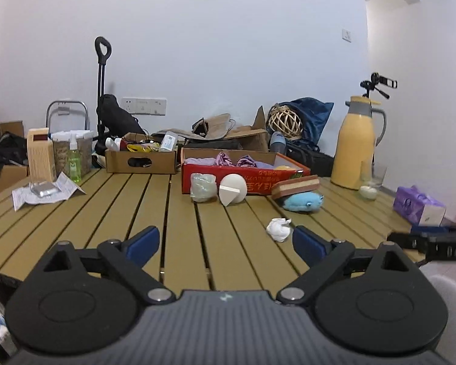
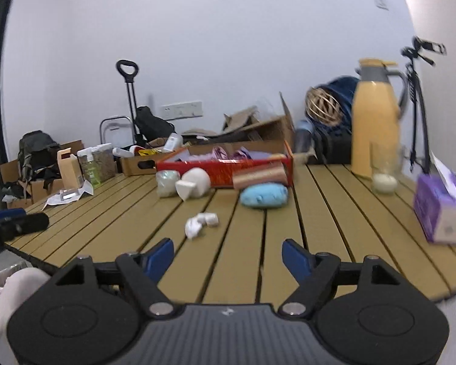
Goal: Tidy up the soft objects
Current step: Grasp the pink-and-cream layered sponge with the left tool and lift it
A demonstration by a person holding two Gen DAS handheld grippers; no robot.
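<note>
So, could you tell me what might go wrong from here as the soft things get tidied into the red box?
1. The layered sponge block leans on the blue plush toy; lifting the toy would likely topple it.
2. The glass stands close beside the yellow jug; a sweep toward the toy could knock it.
3. The crumpled white cloth is small and flat, so the open right tool might scrape the slats.

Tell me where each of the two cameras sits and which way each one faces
Left wrist: on the left gripper, jaws open, facing across the slatted table at the red box; the right gripper shows at the right edge.
Right wrist: on the right gripper, jaws open, same direction, from further right; the left gripper shows at the left edge.
Shared: crumpled white cloth, blue plush, yellow jug.
</note>
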